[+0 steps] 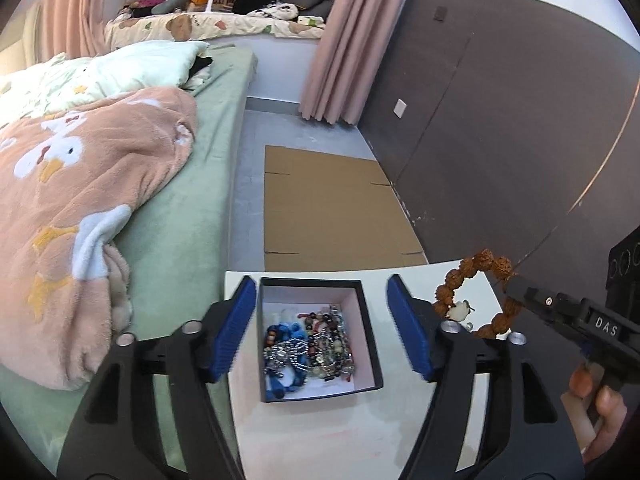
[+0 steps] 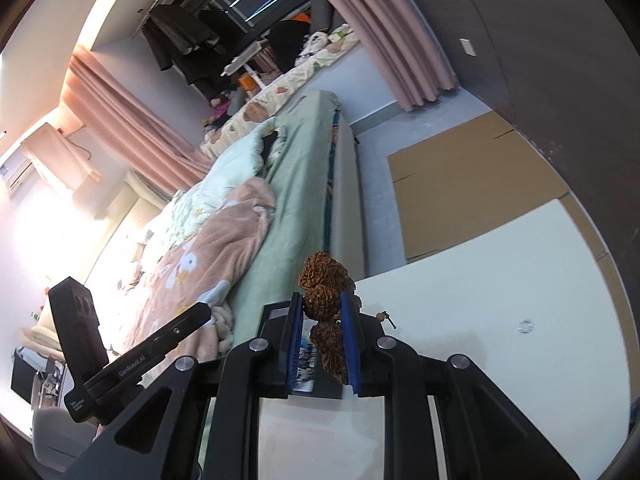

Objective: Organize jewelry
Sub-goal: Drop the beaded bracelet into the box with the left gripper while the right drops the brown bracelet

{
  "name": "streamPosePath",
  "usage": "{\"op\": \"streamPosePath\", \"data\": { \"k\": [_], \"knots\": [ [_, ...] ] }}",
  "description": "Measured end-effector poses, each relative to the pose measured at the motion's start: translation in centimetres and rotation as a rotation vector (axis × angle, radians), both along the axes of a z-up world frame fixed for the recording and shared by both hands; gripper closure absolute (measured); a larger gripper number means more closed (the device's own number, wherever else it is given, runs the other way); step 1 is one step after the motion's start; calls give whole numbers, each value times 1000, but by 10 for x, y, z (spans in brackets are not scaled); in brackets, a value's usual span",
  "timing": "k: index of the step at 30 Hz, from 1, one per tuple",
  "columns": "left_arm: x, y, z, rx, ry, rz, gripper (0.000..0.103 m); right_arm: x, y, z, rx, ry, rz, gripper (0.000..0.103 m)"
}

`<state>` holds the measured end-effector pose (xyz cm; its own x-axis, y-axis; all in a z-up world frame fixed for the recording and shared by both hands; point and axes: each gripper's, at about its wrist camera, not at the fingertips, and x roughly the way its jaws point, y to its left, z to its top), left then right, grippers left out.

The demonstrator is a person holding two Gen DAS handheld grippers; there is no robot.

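Observation:
A black box (image 1: 370, 332) with a white lining stands on the white table (image 1: 320, 432). It holds a tangle of beaded bracelets (image 1: 310, 350), blue, silver and dark red. My left gripper (image 1: 322, 328) is open, its blue pads either side of the box and above it. My right gripper (image 2: 320, 340) is shut on a brown knobbly seed-bead bracelet (image 2: 324, 280) and holds it in the air. In the left wrist view that bracelet (image 1: 472, 280) hangs to the right of the box with a small white charm (image 1: 459, 310). The box (image 2: 272, 314) shows partly behind the right fingers.
A bed with a green sheet (image 1: 192, 220) and a pink blanket (image 1: 80, 200) lies left of the table. Flat cardboard (image 1: 332, 208) lies on the floor beyond the table. A dark wall panel (image 1: 500, 140) runs along the right. A small clear ring-like thing (image 2: 525, 326) lies on the table.

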<state>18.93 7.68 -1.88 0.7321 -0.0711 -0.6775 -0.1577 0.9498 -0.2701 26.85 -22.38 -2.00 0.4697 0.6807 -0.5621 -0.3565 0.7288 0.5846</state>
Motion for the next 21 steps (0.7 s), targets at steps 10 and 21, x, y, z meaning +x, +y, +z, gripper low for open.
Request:
{"op": "streamPosePath", "data": {
  "k": [10,21],
  "knots": [
    [-12,31,5,-32,-24,46,12,-9,46,3,6,-33,68,84],
    [-20,48,4,-91,-29,79,12,-3,71,-3,56,-23,116,64]
  ]
}}
